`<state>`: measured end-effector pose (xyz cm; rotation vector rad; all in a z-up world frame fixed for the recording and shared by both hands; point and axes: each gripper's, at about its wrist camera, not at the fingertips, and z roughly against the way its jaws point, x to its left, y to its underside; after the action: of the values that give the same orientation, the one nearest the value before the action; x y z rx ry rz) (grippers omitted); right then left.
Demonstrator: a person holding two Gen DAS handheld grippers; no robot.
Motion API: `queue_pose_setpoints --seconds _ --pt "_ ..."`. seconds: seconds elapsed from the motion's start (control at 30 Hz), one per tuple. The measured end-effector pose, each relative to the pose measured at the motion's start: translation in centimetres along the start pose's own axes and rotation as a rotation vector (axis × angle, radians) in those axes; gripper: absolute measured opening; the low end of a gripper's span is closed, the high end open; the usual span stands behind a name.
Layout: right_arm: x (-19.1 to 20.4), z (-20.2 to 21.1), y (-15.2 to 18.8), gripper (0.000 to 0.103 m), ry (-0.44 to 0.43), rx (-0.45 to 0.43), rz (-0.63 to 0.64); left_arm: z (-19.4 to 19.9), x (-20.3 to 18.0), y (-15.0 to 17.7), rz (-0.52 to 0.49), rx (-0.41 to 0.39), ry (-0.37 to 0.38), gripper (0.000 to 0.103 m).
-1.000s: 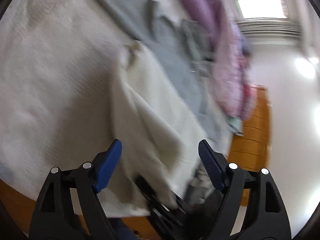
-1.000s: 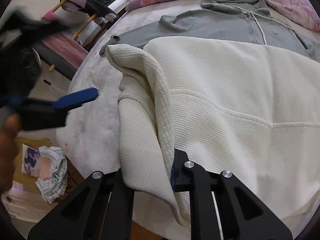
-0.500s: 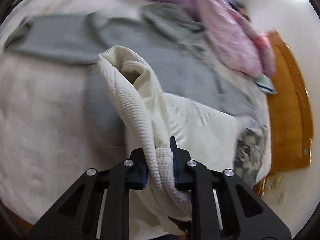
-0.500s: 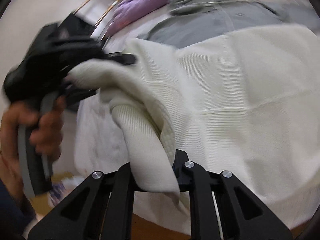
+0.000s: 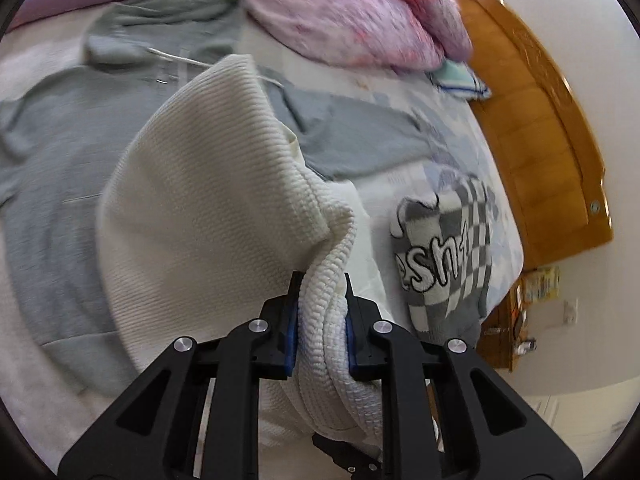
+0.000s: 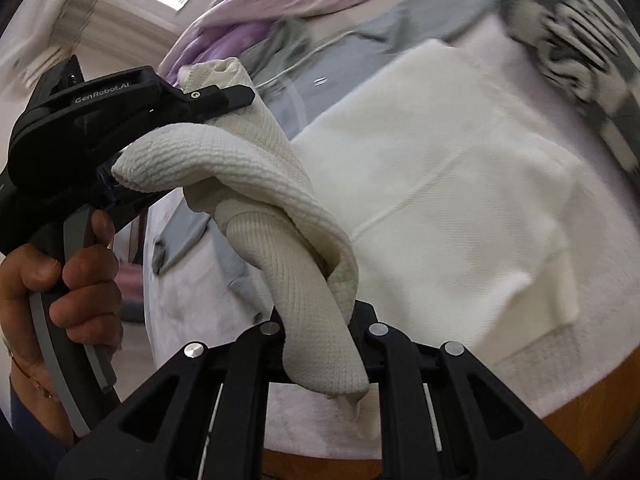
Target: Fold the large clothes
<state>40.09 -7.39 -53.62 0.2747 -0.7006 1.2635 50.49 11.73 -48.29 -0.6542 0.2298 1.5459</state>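
In the left wrist view, the left gripper [image 5: 320, 300] is clenching a bunched ribbed edge of the cream knit sweater [image 5: 208, 200], the blue pads pressing the fabric from both sides. The sweater is rising from the jaws in a lifted fold and draping over the grey hoodie [image 5: 60, 152], which is lying spread flat on the white bed cover [image 5: 24, 360]. Beyond the hoodie, at the far side of the bed, a pink floral quilt [image 5: 340, 12] is lying heaped. To the right of the sweater a grey-and-white checkered garment [image 5: 444, 256] with lettering is lying near the bed's edge, and the wooden bed frame [image 5: 552, 152] is running along behind it.

In the right wrist view, the right gripper [image 6: 320, 320] is clamping a twisted ribbed sleeve of the same cream knit sweater [image 6: 440, 184], with the sleeve's cuff hanging below the jaws. The body of the sweater is lying flat on the bed cover to the right of that sleeve. Left of the sleeve, the person's hand [image 6: 60, 280] is gripping the handle of the left gripper [image 6: 240, 96], whose fingers are pinching another raised part of the sweater. The checkered garment [image 6: 580, 60] is showing blurred beyond the sweater.
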Motion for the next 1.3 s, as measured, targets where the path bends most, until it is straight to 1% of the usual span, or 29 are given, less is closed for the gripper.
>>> queue_pose_setpoints --seconds 0.1,0.27,0.33,0.4,0.53,0.57,0.6,0.63,0.67,0.7,0.77,0.83,0.9,0.93,0.97,1.07,1.1,1.13,1.17,1.23,1.27,1.3 --pt "-2.1 0.6 -0.4 0.011 0.028 -0.016 -0.045 -3.1 -1.7 -0.2 -0.015 0.038 0.011 0.017" --pt "-5.0 1.4 -1.3 0.011 0.042 -0.036 -0.135 -7.2 -4.7 -0.5 -0.038 0.080 0.034 0.017" --pt "-6.3 1.4 -1.5 0.011 0.042 -0.035 -0.178 -8.6 -5.6 -0.8 -0.047 0.101 0.032 0.017" --pt "-7.8 1.2 -1.6 0.011 0.048 -0.025 -0.213 -11.0 -6.2 -0.9 -0.051 0.140 0.018 0.017" --pt "-10.3 0.2 -1.5 0.012 0.064 0.008 -0.286 -14.9 -6.5 -0.8 -0.050 0.193 -0.040 0.018" --pt "-10.9 0.0 -1.5 0.013 0.071 0.021 -0.303 -15.8 -6.4 -0.8 -0.042 0.205 -0.052 0.022" --pt "-11.2 -0.2 -1.4 0.014 0.072 0.029 -0.315 -16.5 -6.3 -0.8 -0.030 0.214 -0.053 0.028" --pt "-11.4 -0.2 -1.3 0.016 0.075 0.037 -0.319 -16.9 -6.3 -0.9 -0.016 0.218 -0.044 0.033" --pt "-11.6 -0.3 -1.4 0.019 0.084 0.048 -0.319 -17.4 -6.2 -1.1 0.006 0.227 -0.026 0.047" --pt "-11.9 -0.2 -1.6 0.020 0.090 0.053 -0.325 -17.7 -6.1 -1.2 0.023 0.236 -0.004 0.057" --pt "-12.8 -0.1 -1.6 0.025 0.113 0.067 -0.346 -17.6 -6.4 -1.6 0.029 0.229 0.020 0.063" --pt "-13.7 0.2 -1.6 0.026 0.118 0.078 -0.360 -16.8 -6.4 -1.9 0.022 0.216 0.033 0.063" --pt "-14.2 0.2 -1.7 0.027 0.134 0.091 -0.353 -15.2 -5.9 -2.1 0.036 0.186 0.052 0.067" --pt "-14.4 0.3 -1.7 0.028 0.135 0.099 -0.350 -14.3 -5.6 -2.1 0.046 0.170 0.056 0.068" --pt "-14.5 0.3 -1.8 0.028 0.131 0.104 -0.351 -12.8 -4.6 -2.1 0.066 0.138 0.051 0.069" --pt "-14.4 0.3 -2.2 0.031 0.159 0.118 -0.328 -8.8 -1.2 -2.0 0.108 0.087 0.009 0.073" --pt "-14.4 0.3 -2.4 0.033 0.179 0.128 -0.320 -7.5 0.6 -1.7 0.149 0.071 -0.026 0.073" --pt "-14.8 0.4 -2.8 0.036 0.208 0.140 -0.310 -6.8 2.0 -1.5 0.185 0.066 -0.048 0.073" --pt "-14.5 0.6 -3.1 0.037 0.242 0.156 -0.280 -6.0 4.4 -1.1 0.249 0.056 -0.067 0.073" --pt "-14.0 1.0 -4.1 0.037 0.285 0.165 -0.221 -5.8 6.6 -0.5 0.307 0.052 -0.092 0.073" --pt "-13.9 1.3 -4.3 0.037 0.299 0.166 -0.198 -6.2 7.7 -0.2 0.321 0.069 -0.115 0.071" --pt "-13.4 1.9 -4.7 0.037 0.318 0.169 -0.159 -7.0 8.2 -0.1 0.319 0.088 -0.120 0.071"
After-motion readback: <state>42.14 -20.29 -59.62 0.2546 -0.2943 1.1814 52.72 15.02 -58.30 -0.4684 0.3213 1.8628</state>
